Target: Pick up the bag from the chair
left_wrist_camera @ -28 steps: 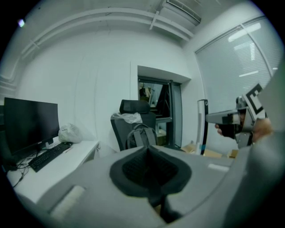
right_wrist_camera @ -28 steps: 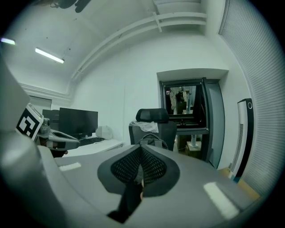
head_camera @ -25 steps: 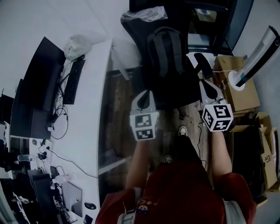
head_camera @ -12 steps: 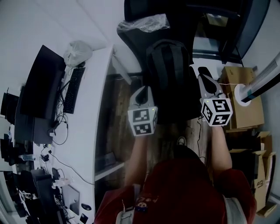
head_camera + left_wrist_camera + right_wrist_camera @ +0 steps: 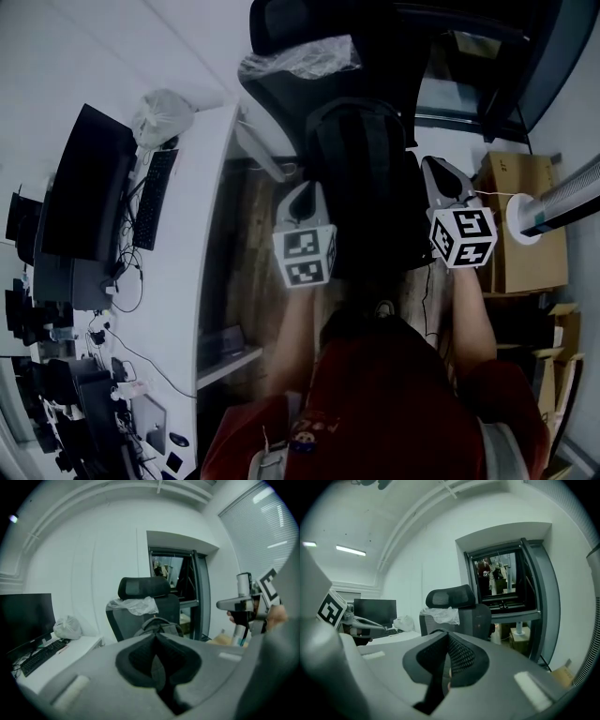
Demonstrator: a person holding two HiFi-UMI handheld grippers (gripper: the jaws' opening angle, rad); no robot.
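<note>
A black backpack (image 5: 361, 178) stands upright on the seat of a black office chair (image 5: 281, 28); its top shows in the left gripper view (image 5: 159, 626). A crumpled clear plastic wrap (image 5: 302, 58) lies over the chair's back. My left gripper (image 5: 302, 195) is shut and empty, just off the backpack's left side and level with its lower half. On the other side my right gripper (image 5: 438, 171) is also shut with nothing in it, close to the bag. In the gripper views both pairs of jaws meet, the left gripper (image 5: 157, 637) and the right gripper (image 5: 447, 637), short of the chair.
A white desk (image 5: 202, 244) runs along the left with a monitor (image 5: 84, 183), a keyboard (image 5: 150, 197) and a white plastic bag (image 5: 164, 112). Cardboard boxes (image 5: 525, 244) and a white tower fan (image 5: 562, 202) stand on the right. A dark doorway lies behind the chair.
Both grippers have travelled forward to the chair, and they now flank the backpack. Their jaws stayed shut.
</note>
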